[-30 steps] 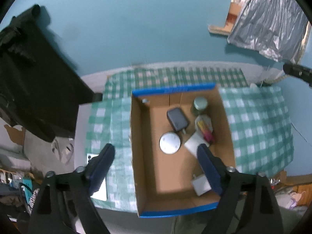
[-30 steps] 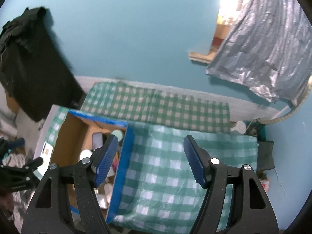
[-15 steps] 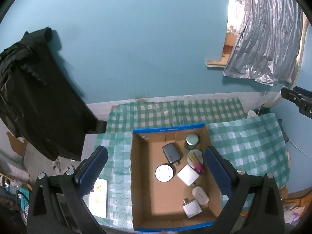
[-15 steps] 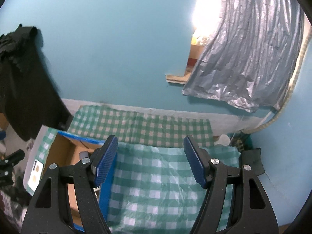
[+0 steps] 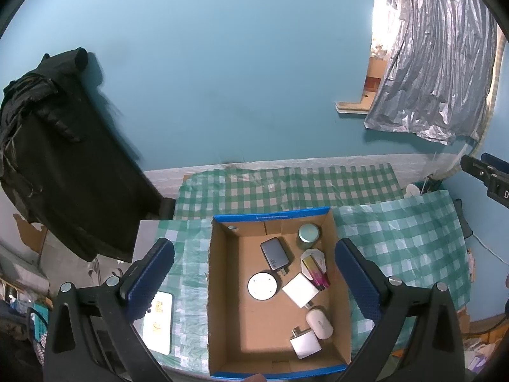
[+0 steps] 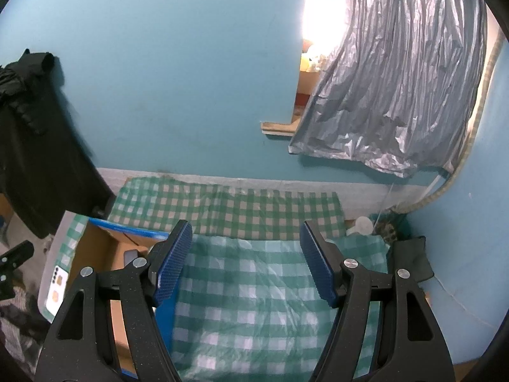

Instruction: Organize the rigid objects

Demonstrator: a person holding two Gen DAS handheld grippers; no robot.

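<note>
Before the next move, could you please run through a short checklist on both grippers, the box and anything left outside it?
1. Left gripper open and empty: ok.
2. Right gripper open and empty: ok.
3. Cardboard box upright, items resting on its floor: ok.
4. Everything boxed: not ok, a white phone lies outside, left of the box.
5. Checked cloth under the right gripper bare: ok.

The left gripper [image 5: 254,281] has matte black, finely speckled arms with triangular cut-outs, at the lower corners of its frame. Round silver screws sit on the arm joints. Its fingers [image 5: 151,277] carry dark blue pads with a fine dimpled texture. The right gripper [image 6: 246,261] is built alike, with black arms, silver screws and blue textured pads [image 6: 173,261].
</note>
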